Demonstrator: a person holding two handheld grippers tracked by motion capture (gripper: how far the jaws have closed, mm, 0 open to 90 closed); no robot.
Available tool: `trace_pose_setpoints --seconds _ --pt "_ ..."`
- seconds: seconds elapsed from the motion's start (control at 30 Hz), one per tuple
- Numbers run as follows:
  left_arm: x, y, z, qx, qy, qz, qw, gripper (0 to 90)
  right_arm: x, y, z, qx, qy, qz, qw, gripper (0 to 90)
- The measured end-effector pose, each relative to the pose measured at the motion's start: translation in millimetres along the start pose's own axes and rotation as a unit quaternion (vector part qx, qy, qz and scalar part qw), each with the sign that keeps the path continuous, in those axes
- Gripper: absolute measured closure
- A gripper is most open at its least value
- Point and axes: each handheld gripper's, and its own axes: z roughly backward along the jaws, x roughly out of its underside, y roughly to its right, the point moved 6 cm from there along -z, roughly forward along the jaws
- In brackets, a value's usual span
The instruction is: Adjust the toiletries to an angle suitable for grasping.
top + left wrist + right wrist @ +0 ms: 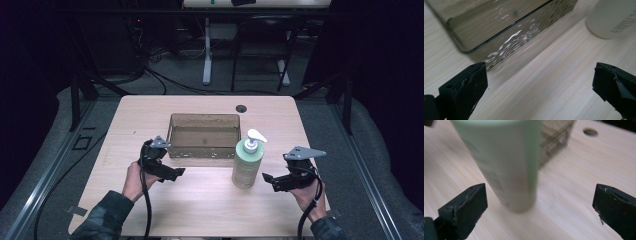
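Bottle work, by the look of it: right tongs (pixel 269 181) sit spread wide and empty, just at three o'clock of the green pump bottle (pixel 247 165), jaws pointing at its lower body. In the right gripper view the bottle (pixel 506 165) stands upright between the jaws but nearer the left one, so my judgement is the tongs want centring before closing, and should bite the straight-walled part of the body, not the neck below the white pump (pixel 255 136). Closing slowly and level should keep a tall, narrow bottle from tipping or skidding on the counter (pixel 200 205). Left tongs (pixel 176 172) also gape wide with nothing in them, resting at about nine o'clock of the bottle, near the front wall of the clear tray (pixel 203 152). Bottle stands on the counter just at the tray's near right corner, apart from both tongs. Tray, from above, looks empty: bare floor seen through tinted, rippled walls (pixel 519 32). Bottle's fill level cannot be told; the body is opaque.
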Motion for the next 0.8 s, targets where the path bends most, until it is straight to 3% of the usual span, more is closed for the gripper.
trace_pose_setpoints --seconds 0.1,0.3,0.4,0.6,0.8 --pt "-11.3 13.6 -6.4 0.019 0.008 -0.010 0.9997 0.0 19.7 13.4 5.5 0.017 -0.028 -0.013 0.9994 0.0" --pt "-32.9 46.2 -19.0 0.046 0.019 -0.041 0.9979 0.0 40.7 31.4 14.2 0.042 -0.060 -0.034 0.9967 0.0" --pt "-42.6 63.2 -25.0 0.057 0.022 -0.060 0.9963 0.0 44.7 39.4 16.4 0.048 -0.064 -0.050 0.9955 0.0" --pt "-66.5 98.2 -37.8 0.078 0.037 -0.083 0.9928 0.0 45.8 44.5 16.5 0.056 -0.066 -0.052 0.9949 0.0" --pt "-85.1 116.7 -47.0 0.085 0.050 -0.097 0.9905 0.0 45.9 46.3 17.4 0.058 -0.066 -0.052 0.9947 0.0"
